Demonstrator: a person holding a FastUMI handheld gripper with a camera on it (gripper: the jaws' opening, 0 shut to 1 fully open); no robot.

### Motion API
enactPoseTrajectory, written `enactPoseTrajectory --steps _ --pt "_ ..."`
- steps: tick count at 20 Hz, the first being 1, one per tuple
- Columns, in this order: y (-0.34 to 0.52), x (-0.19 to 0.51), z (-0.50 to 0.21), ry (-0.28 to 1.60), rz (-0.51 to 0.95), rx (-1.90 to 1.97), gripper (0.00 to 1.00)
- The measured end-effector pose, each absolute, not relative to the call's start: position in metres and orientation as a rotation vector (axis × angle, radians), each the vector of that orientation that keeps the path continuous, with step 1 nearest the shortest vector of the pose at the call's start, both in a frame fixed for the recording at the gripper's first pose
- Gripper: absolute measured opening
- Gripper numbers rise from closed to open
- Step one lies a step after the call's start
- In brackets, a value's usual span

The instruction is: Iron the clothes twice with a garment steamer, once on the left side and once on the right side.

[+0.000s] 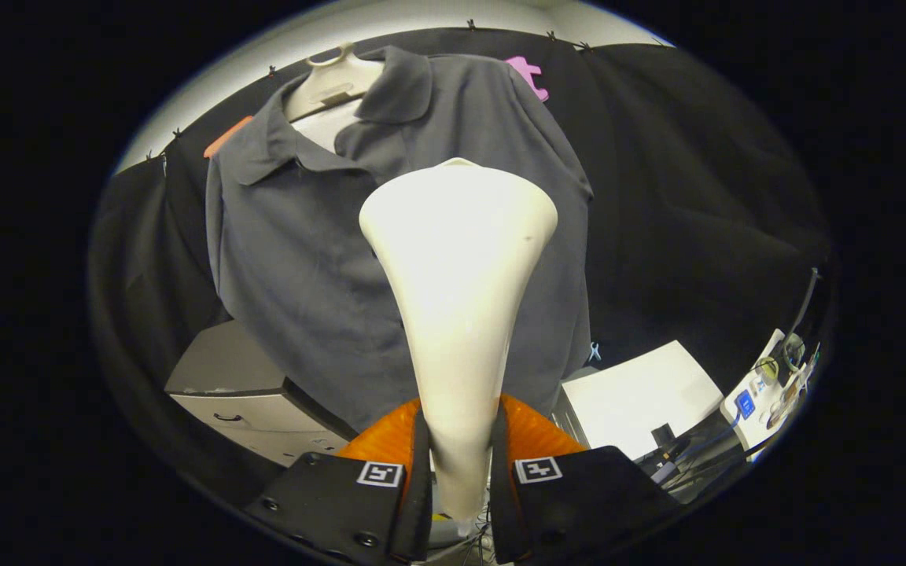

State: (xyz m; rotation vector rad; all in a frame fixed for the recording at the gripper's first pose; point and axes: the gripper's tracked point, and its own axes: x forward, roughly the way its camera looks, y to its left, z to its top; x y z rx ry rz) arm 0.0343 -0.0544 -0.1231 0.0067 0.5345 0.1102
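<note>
**Steamer up against the grey shirt, tongs clamped on the handle**

So here's where I'm at. My gripper [459,464] is clenched on the garment steamer [459,259], one finger [420,464] pressing each side of its narrow cream handle, so it's a proper grip and not just resting there. The steamer widens out from the handle into a broad rounded head that points away from me, straight at the shirt. I can't tell whether the head is actually touching the fabric or just sitting very close to it, since I'm looking at the back of it.

The shirt [296,259] is a dark grey polo with a collar, hanging on a pale mannequin-style hanger [335,82] in front of the black cloth wall [697,196]. The collar is open and you can see the pale form showing at the neck. The steamer head sits over the middle of the chest, a bit toward the side away from the collar opening.

Around the bottom: a grey cabinet with a drawer handle [241,393] sits below the shirt's hem on one side, and a white tabletop [642,393] on the other. Past the table there's a white box with a blue button and some cables [767,393]. Something orange [535,432] shows just behind my fingers, either side of the handle
</note>
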Motion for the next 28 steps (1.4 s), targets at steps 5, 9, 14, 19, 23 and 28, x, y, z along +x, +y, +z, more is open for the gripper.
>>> enactPoseTrajectory --steps 5,9,14,19,23,28 --pt "-0.035 0.036 -0.069 0.402 0.119 0.021 0.38" --pt "-0.030 0.035 -0.038 0.333 0.113 -0.005 0.38" --pt "-0.026 0.024 -0.012 0.269 0.122 -0.027 0.38" --pt "-0.026 0.019 -0.004 0.243 0.135 -0.030 0.38" --pt "-0.033 0.023 -0.013 0.265 0.121 -0.024 0.38" --pt "-0.030 0.027 -0.020 0.292 0.122 -0.017 0.38"
